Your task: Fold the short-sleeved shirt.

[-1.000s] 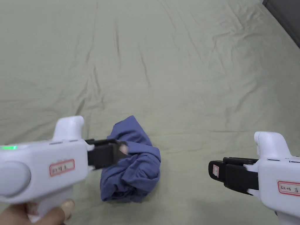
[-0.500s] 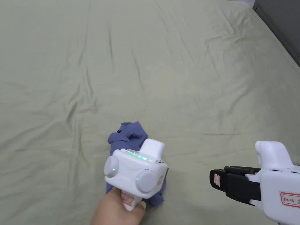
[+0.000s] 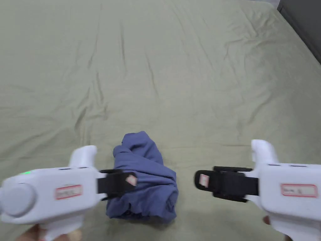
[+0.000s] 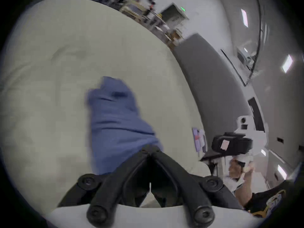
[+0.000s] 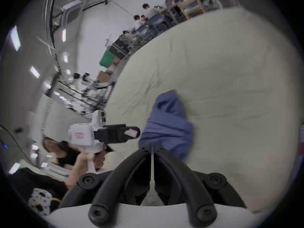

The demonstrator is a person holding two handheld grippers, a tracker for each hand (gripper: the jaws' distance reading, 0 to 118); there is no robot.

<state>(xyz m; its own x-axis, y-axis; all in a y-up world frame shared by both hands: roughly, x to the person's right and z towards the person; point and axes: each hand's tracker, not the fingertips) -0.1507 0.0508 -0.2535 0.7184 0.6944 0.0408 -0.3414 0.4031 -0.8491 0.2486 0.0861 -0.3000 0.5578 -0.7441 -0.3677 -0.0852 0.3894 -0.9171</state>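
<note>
Head view has the blue shirt (image 3: 142, 179) balled up on the green sheet (image 3: 188, 78) between your 2 grippers, left gripper (image 3: 130, 181) and right gripper (image 3: 202, 181) both clenched on nothing. Open up, find 2 corners, spread it flat first.

My work surface is a creased pale green sheet (image 3: 194, 78). Beyond its far edge I see seated people (image 5: 148, 12) and cluttered shelves (image 4: 141, 12).

1 blue shirt (image 3: 144, 179), 1 green sheet (image 3: 194, 78), 2 tongs: left tongs (image 3: 130, 181), right tongs (image 3: 200, 181).
</note>
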